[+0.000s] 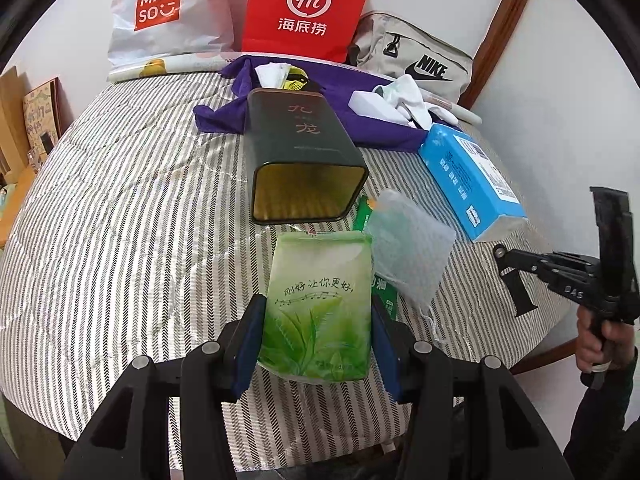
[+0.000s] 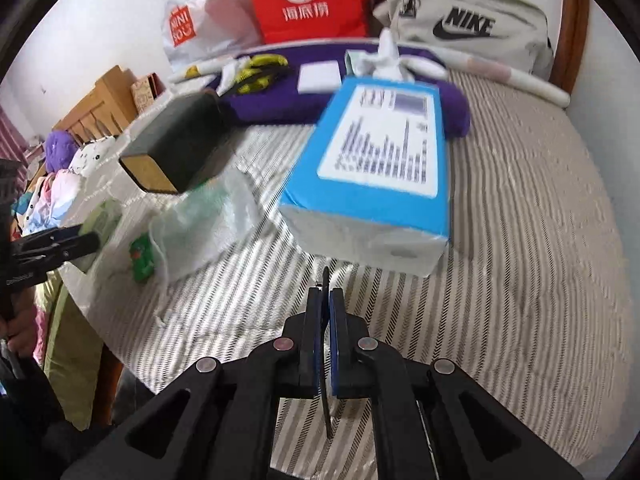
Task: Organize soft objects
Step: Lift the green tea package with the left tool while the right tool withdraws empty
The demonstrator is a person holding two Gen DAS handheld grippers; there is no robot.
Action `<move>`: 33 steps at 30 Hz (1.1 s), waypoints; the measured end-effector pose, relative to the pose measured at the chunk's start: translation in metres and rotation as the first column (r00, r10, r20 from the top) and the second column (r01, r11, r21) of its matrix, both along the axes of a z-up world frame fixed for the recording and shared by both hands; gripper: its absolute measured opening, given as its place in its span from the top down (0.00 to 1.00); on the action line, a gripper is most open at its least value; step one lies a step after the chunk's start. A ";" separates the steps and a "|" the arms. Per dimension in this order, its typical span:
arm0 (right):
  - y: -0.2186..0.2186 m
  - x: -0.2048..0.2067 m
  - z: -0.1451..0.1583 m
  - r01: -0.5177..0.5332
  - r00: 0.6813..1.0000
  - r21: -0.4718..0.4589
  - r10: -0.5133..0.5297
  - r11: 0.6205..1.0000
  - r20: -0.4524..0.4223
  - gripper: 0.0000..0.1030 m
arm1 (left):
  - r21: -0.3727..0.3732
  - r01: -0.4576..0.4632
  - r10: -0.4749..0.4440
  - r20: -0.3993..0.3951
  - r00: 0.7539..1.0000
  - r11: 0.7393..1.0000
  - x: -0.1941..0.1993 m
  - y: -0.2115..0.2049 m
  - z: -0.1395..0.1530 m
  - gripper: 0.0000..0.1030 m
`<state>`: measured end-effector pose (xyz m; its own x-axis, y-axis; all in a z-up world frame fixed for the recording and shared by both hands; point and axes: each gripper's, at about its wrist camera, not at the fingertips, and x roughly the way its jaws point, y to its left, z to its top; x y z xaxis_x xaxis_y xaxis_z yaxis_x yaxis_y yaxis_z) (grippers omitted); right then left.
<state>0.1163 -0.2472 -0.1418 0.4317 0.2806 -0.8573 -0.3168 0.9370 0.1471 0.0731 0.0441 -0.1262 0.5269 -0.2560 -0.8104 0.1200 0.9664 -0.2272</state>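
Observation:
My left gripper [image 1: 316,332] is shut on a green tissue pack [image 1: 320,304] and holds it in front of the open mouth of a dark green tin [image 1: 304,160] that lies on its side on the striped bed. My right gripper [image 2: 326,304] is shut on a thin dark flat piece [image 2: 326,360] held edge-on. It hovers over the bed just in front of a blue tissue pack [image 2: 380,160]. A white mesh pouch [image 1: 408,240] lies beside the tin, over a small green packet [image 2: 142,258].
A purple cloth [image 1: 376,132] at the back holds a white sponge [image 1: 372,106], white socks [image 1: 408,96] and a yellow-black item [image 2: 260,70]. Miniso bag [image 1: 160,16], red paper bag [image 1: 304,8] and Nike bag [image 1: 420,60] line the wall. The bed edge [image 1: 540,356] is near right.

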 end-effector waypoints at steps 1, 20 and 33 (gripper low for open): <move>0.000 0.000 -0.003 -0.001 1.000 -0.002 0.001 1.000 -0.005 0.94 | 0.000 0.002 -0.002 -0.001 1.000 1.000 0.000 -0.001 0.000 0.54; -0.004 -0.039 -0.026 0.011 0.997 0.005 -0.011 1.000 0.080 0.97 | 0.122 -0.018 0.014 0.037 0.999 0.992 0.004 -0.018 -0.024 0.54; -0.016 -0.037 -0.031 0.055 0.993 0.126 -0.068 0.990 0.100 0.97 | 0.064 -0.058 0.056 0.033 0.998 0.996 0.004 -0.015 -0.030 0.49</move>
<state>0.0791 -0.2634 -0.1726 0.5361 0.3512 -0.7677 -0.2783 0.9320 0.2320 0.0772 0.0290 -0.1565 0.5643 -0.1719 -0.8075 0.0700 0.9845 -0.1607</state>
